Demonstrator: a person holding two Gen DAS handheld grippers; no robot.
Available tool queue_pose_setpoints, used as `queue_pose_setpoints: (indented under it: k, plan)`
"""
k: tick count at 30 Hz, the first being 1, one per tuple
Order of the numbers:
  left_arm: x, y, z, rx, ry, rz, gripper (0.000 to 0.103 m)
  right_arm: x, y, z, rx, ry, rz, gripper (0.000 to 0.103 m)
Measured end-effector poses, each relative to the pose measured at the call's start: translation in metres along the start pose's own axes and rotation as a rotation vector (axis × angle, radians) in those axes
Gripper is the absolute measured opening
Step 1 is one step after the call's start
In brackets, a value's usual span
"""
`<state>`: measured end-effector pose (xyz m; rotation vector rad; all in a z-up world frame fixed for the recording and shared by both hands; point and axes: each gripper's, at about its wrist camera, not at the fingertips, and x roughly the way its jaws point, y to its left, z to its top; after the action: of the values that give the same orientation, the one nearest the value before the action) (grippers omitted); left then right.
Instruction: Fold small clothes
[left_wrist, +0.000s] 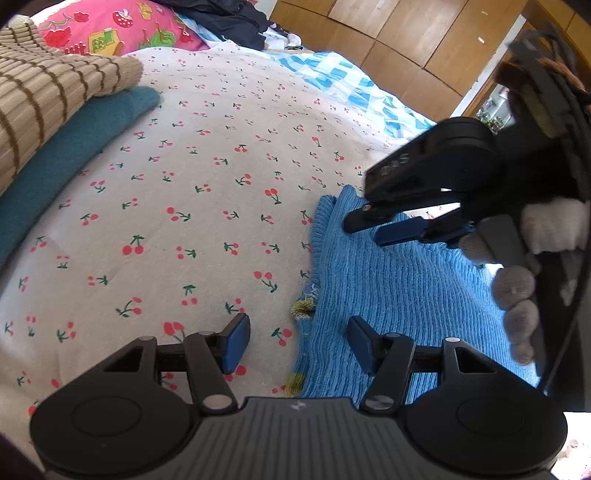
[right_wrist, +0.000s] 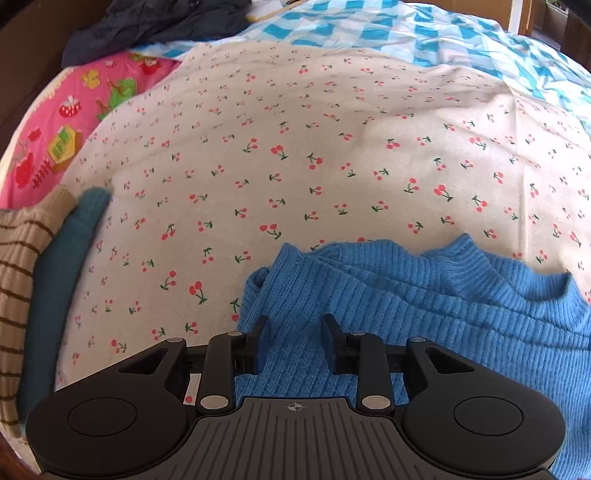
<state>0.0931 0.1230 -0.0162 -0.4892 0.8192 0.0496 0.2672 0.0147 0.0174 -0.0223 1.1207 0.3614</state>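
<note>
Blue ribbed knit partly folded, both tongs apart and holding nothing.

Bright blue sweater (right_wrist: 424, 314) lies bunched on the cherry-print sheet (right_wrist: 295, 166), directly under and ahead of the right gripper (right_wrist: 295, 343), whose fingers stand apart over the knit with no cloth between them. In the left wrist view the left gripper (left_wrist: 299, 343) also stands wide apart, straddling the sweater's left edge: one pad over the sheet, the other over the knit. By the look of it, two pieces are already done, a striped beige knit (left_wrist: 44, 99) stacked on a teal garment (left_wrist: 74, 147), well off to the left of both tongs. The blue one seems mid-fold: its far edge is rumpled and doubled over, the neckline shows at right, and small yellow-green trims (left_wrist: 304, 308) sit along its left edge. Squaring and stacking appear still to come.
</note>
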Motion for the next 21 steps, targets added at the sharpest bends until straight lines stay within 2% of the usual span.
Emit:
queue_pose_setpoints:
  k: [5,11,13,17,21]
  plan:
    - [-0.012,0.005,-0.005,-0.023,-0.010,-0.006,0.063,-0.031,-0.015,-0.009,0.024,-0.041,0.031,0.030]
    - [-0.017,0.004,-0.012,-0.032,-0.016,0.001,0.063,-0.049,-0.025,-0.019,0.003,-0.043,0.043,0.030]
    - [-0.017,0.005,-0.012,-0.050,-0.018,-0.005,0.063,-0.049,-0.025,-0.019,0.006,-0.041,0.052,0.030]
    - [-0.012,0.013,-0.015,-0.152,0.020,-0.074,0.063,-0.037,-0.014,-0.017,-0.009,-0.019,0.056,0.032]
    - [-0.009,0.007,-0.018,-0.137,0.019,-0.073,0.063,-0.016,0.005,-0.007,-0.029,0.009,0.053,0.033]
